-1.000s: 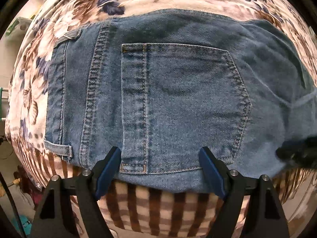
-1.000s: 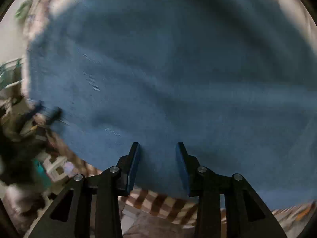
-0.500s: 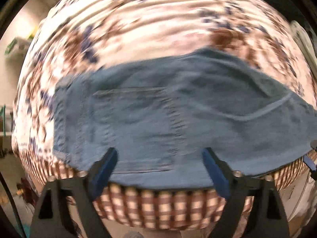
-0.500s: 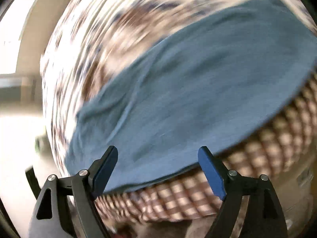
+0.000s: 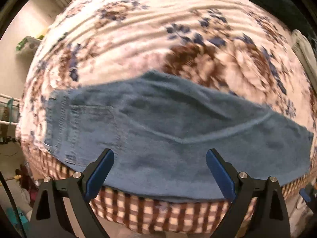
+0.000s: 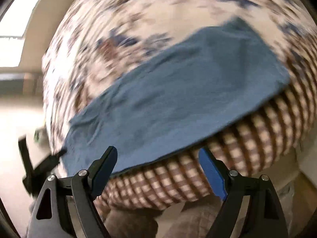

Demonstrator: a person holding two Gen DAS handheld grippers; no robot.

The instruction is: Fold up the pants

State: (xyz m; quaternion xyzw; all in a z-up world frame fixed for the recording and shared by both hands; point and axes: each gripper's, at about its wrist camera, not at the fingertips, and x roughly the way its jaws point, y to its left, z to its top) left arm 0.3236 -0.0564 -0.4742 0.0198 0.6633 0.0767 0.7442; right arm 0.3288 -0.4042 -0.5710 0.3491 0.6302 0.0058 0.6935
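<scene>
Left tool (image 5: 159, 169) spread wide, nothing pinched, hangs over near edge of bed (image 5: 178, 25) w/ folded jeans (image 5: 168, 130) right below. Jeans' long axis runs along that edge, waistband + pocket end at left. Right tool (image 6: 156, 168) also spread, empty, off the leg end; likely each takes its own end next.

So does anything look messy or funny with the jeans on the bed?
Nothing is spilled or torn. The folded jeans lie on the flowered bedspread near its checked edge, with a few soft wrinkles and a raised crease across the top layer. Both grippers are open and hold nothing.
</scene>
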